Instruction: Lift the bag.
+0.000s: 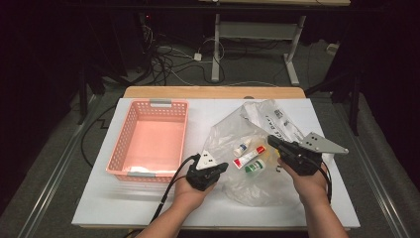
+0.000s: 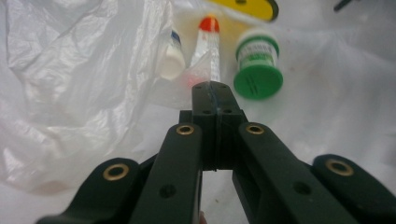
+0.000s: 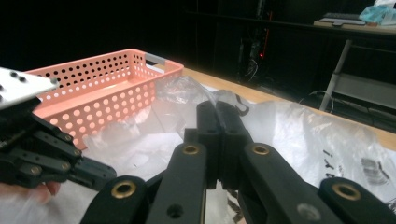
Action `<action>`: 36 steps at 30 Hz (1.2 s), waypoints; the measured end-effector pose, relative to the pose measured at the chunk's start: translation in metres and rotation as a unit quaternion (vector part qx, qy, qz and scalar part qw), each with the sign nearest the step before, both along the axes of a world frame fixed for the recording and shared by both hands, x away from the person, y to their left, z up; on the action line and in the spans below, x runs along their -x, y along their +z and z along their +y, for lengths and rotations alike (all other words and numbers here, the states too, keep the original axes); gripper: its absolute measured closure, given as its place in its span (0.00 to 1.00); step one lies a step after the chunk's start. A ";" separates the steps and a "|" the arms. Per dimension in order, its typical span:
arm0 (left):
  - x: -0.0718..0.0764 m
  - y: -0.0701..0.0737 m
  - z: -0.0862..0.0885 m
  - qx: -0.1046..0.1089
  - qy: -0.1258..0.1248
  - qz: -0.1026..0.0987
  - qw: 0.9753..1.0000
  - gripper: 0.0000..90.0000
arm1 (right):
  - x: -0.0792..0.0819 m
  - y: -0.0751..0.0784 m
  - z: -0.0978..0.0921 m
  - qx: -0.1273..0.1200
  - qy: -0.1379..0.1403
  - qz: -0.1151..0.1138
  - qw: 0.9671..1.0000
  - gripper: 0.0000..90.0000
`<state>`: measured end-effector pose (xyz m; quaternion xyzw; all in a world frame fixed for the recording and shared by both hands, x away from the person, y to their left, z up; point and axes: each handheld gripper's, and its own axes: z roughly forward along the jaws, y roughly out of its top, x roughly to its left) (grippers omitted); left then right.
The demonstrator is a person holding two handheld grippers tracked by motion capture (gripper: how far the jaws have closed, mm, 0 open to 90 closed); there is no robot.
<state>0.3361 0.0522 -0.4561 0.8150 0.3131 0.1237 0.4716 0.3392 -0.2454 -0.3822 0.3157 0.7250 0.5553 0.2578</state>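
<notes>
A clear plastic bag (image 1: 233,126) (image 2: 70,70) (image 3: 303,135) lies right of centre on the white table. Inside it are a small white bottle (image 1: 242,147) (image 2: 172,58), a red-capped tube (image 1: 249,156) (image 2: 208,42) and a green-lidded jar (image 1: 254,167) (image 2: 258,70). My left gripper (image 1: 225,166) (image 2: 212,88) is at the bag's near left edge, jaws shut with film pinched at the tips. From the right, my right gripper (image 1: 271,140) (image 3: 217,107) is shut on a raised fold of the bag. The left gripper (image 3: 109,175) also appears low in the right gripper view.
An empty pink perforated basket (image 1: 148,103) (image 3: 93,70) stands on the table's left half, just beyond my left hand. A yellow item (image 2: 247,7) lies in the bag past the jar. Bare white table (image 1: 124,198) runs along the front. Cables (image 1: 168,54) cover the floor behind.
</notes>
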 end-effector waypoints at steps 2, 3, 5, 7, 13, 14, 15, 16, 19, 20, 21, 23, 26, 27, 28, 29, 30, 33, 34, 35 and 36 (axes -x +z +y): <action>0.000 0.008 0.003 0.007 0.007 -0.010 1.000 0.99 | 0.001 0.003 0.003 -0.001 -0.001 -0.004 1.000 1.00; 0.000 0.014 0.005 0.011 0.014 -0.021 1.000 0.99 | 0.001 0.004 0.003 0.002 0.001 -0.009 1.000 1.00; -0.002 0.022 0.007 0.029 0.020 -0.026 0.999 0.99 | 0.000 0.007 0.005 0.002 -0.003 -0.017 1.000 1.00; -0.004 0.032 0.008 0.039 0.028 -0.041 0.998 0.99 | -0.002 0.009 0.006 0.001 -0.010 -0.021 1.000 1.00; -0.011 0.066 0.004 0.062 0.033 -0.088 0.994 0.99 | -0.014 0.018 0.005 -0.029 -0.032 -0.035 0.998 1.00; -0.013 0.072 0.003 0.065 0.034 -0.095 0.993 0.99 | -0.016 0.020 0.005 -0.034 -0.036 -0.036 0.998 1.00; -0.016 0.078 0.002 0.072 0.035 -0.102 0.992 0.99 | -0.019 0.023 0.005 -0.039 -0.040 -0.040 0.998 1.00; -0.018 0.082 0.001 0.077 0.035 -0.105 0.991 0.99 | -0.022 0.027 0.005 -0.044 -0.044 -0.044 0.997 1.00; -0.025 0.096 -0.003 0.085 0.038 -0.123 0.988 0.99 | -0.029 0.038 0.006 -0.046 -0.052 -0.056 0.996 1.00; -0.028 0.101 -0.004 0.087 0.038 -0.127 0.987 0.99 | -0.031 0.041 0.006 -0.049 -0.056 -0.057 0.996 1.00; -0.031 0.107 -0.006 0.089 0.040 -0.133 0.986 0.99 | -0.033 0.045 0.006 -0.051 -0.056 -0.063 0.995 1.00; -0.036 0.119 -0.009 0.099 0.043 -0.142 0.984 0.99 | -0.039 0.056 0.007 -0.051 -0.061 -0.074 0.994 1.00; -0.041 0.138 -0.014 0.106 0.042 -0.160 0.981 0.99 | -0.044 0.074 0.006 -0.059 -0.070 -0.087 0.992 1.00; -0.043 0.144 -0.016 0.108 0.041 -0.165 0.980 0.99 | -0.046 0.080 0.005 -0.054 -0.072 -0.094 0.991 1.00; -0.044 0.150 -0.018 0.110 0.041 -0.168 0.979 0.99 | -0.048 0.087 0.004 -0.054 -0.074 -0.100 0.991 1.00; -0.046 0.157 -0.019 0.110 0.041 -0.172 0.978 0.99 | -0.050 0.094 0.004 -0.055 -0.078 -0.105 0.990 1.00; -0.047 0.161 -0.021 0.111 0.040 -0.178 0.977 0.99 | -0.051 0.101 0.004 -0.061 -0.081 -0.107 0.989 1.00; -0.050 0.180 -0.027 0.116 0.037 -0.193 0.974 0.99 | -0.052 0.122 0.001 -0.063 -0.086 -0.126 0.986 1.00; -0.052 0.186 -0.028 0.119 0.035 -0.201 0.972 0.99 | -0.052 0.128 0.000 -0.064 -0.089 -0.132 0.985 1.00; -0.052 0.190 -0.029 0.122 0.035 -0.203 0.971 0.99 | -0.052 0.134 -0.001 -0.064 -0.089 -0.138 0.984 1.00; -0.052 0.198 -0.031 0.130 0.034 -0.209 0.969 0.99 | -0.052 0.138 -0.002 -0.066 -0.091 -0.142 0.983 1.00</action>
